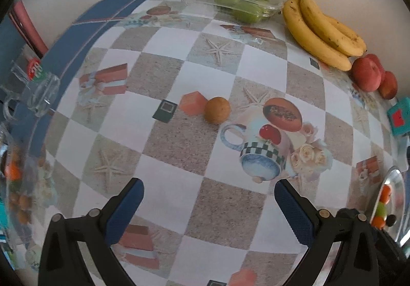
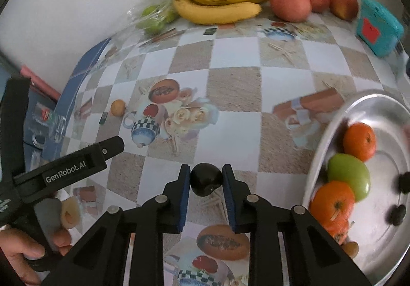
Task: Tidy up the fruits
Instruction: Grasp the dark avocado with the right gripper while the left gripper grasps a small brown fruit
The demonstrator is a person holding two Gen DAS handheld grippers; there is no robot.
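My right gripper (image 2: 206, 179) is shut on a small dark round fruit (image 2: 205, 178), held just above the patterned tablecloth. To its right stands a metal bowl (image 2: 325, 132) holding oranges (image 2: 358, 141), a green fruit (image 2: 349, 177) and small dark fruits (image 2: 397, 214). In the left wrist view my left gripper (image 1: 208, 195) is open over the cloth with nothing between its fingers. A small brown round fruit (image 1: 217, 110) lies ahead of it, also seen in the right wrist view (image 2: 118, 107). Bananas (image 1: 323, 29), red apples (image 1: 366, 75) and green fruits in a clear tray (image 1: 238, 3) line the back wall.
A teal box (image 2: 379, 27) stands at the back right near the wall. A glass mug (image 1: 38, 91) sits at the table's left edge. The left gripper's body (image 2: 66, 170), held by a hand (image 2: 23, 252), is at the left of the right wrist view.
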